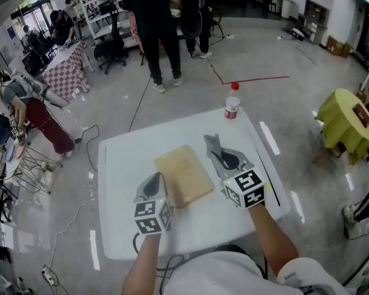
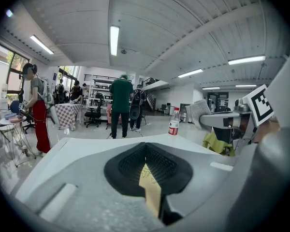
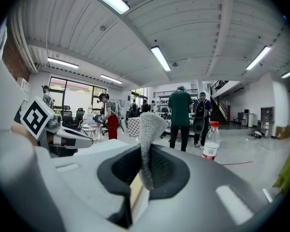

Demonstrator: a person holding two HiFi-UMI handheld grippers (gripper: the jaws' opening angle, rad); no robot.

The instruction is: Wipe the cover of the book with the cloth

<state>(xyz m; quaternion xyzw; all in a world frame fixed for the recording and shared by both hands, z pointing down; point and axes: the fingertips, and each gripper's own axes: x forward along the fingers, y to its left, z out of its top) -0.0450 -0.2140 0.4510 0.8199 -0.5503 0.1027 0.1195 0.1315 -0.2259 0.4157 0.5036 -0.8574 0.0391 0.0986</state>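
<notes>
A tan book (image 1: 183, 174) lies flat at the middle of the white table (image 1: 126, 165). My left gripper (image 1: 155, 178) is shut and sits against the book's near left edge; a sliver of the cover (image 2: 151, 185) shows through the slit below its tips (image 2: 145, 145). My right gripper (image 1: 221, 157) hovers at the book's right side, shut on a grey cloth (image 1: 211, 143). In the right gripper view the cloth (image 3: 147, 129) stands up out of the jaws (image 3: 144, 151). The left gripper view catches the cloth (image 2: 199, 109) off to its right.
A plastic water bottle with a red cap (image 1: 232, 105) stands at the table's far edge. Two people (image 1: 150, 17) stand on the floor beyond the table. A yellow-green covered stool (image 1: 344, 118) is at the right. Cables (image 1: 80, 208) trail on the floor at left.
</notes>
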